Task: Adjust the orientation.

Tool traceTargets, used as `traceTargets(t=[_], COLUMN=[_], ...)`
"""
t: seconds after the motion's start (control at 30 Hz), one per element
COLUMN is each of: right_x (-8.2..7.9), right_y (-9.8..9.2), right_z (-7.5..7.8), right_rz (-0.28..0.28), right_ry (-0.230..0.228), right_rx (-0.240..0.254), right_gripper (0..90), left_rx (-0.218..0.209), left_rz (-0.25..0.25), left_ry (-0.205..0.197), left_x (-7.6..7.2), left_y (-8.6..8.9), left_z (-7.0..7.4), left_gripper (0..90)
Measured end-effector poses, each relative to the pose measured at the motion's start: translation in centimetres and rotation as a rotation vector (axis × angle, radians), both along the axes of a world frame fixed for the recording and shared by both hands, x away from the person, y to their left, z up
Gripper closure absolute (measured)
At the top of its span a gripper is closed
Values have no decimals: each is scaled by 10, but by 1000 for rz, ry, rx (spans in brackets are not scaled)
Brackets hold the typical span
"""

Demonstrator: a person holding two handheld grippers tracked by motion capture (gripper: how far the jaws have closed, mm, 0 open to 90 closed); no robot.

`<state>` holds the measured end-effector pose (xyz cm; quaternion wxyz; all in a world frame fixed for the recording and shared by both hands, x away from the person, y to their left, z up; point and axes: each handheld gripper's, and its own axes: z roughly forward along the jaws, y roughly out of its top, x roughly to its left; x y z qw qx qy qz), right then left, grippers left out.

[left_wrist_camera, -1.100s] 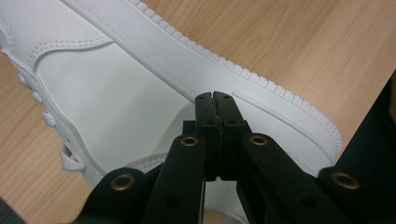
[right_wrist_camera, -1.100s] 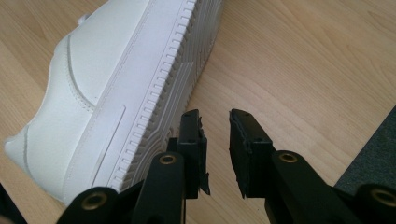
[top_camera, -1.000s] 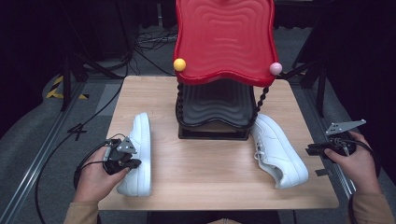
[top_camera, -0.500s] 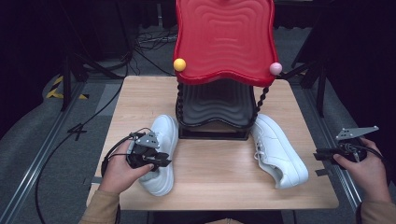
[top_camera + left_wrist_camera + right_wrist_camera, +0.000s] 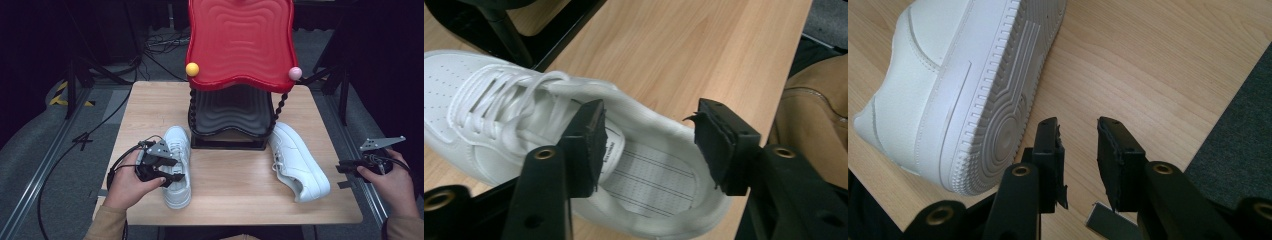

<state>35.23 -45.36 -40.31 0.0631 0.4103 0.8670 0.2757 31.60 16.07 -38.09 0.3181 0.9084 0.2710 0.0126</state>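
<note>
The left gripper point(image 5: 646, 145) has its jaws apart, having just been opening; the heel collar of the white lace-up leather sneaker point(image 5: 574, 150) sits between them, one pad inside the opening over the insole and the other outside the heel, neither pressing. From above, the left gripper point(image 5: 167, 170) rests at nine o'clock of that sneaker point(image 5: 178, 167), which stands upright on the pale wooden table point(image 5: 240, 195), toe toward twelve o'clock and almost at the stand's base.

The right gripper point(image 5: 1078, 150) holds its jaws part open with nothing between them, having just opened slightly; it hovers at the table's three o'clock edge point(image 5: 350, 166). The second white sneaker point(image 5: 963, 85) lies tipped on its side, ribbed sole facing the jaws, at about ten o'clock of them.

Risks, as I judge them: if the left hand draws back at an angle, the inner pad may catch the heel collar and drag or tip the shoe. The near shoe's heel is close to the six o'clock table edge, so a nudge could push it off. The second shoe point(image 5: 298, 161), lying on its side, offers a poor hold and may roll when pinched.

At twelve o'clock stands the two-tier rack, a wavy red plastic top tray point(image 5: 240, 42) over a black lower tray point(image 5: 232, 112), with a yellow ball point(image 5: 192, 69) and a pink ball point(image 5: 295, 73) at its corners. The overhanging red tray limits any approach from above.
</note>
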Motion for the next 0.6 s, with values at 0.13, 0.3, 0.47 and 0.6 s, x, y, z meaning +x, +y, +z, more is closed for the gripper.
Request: traceTargets(t=[0.13, 0.3, 0.47, 0.6], right_x=[1, 3, 5, 7], right_y=[1, 4, 7, 9], right_z=[0, -1, -2, -4], right_rz=[5, 9, 13, 19], right_ry=[-2, 0, 10, 11], right_rx=[0, 1, 1, 0], right_gripper=[691, 687, 682, 678], left_rx=[64, 110, 140, 189], left_rz=[-20, -30, -29, -53], left_ry=[55, 94, 142, 181], left_x=[-6, -6, -5, -4], left_y=[-9, -14, -19, -26], left_z=[-1, -7, -18, -30], left_gripper=[392, 385, 377, 362])
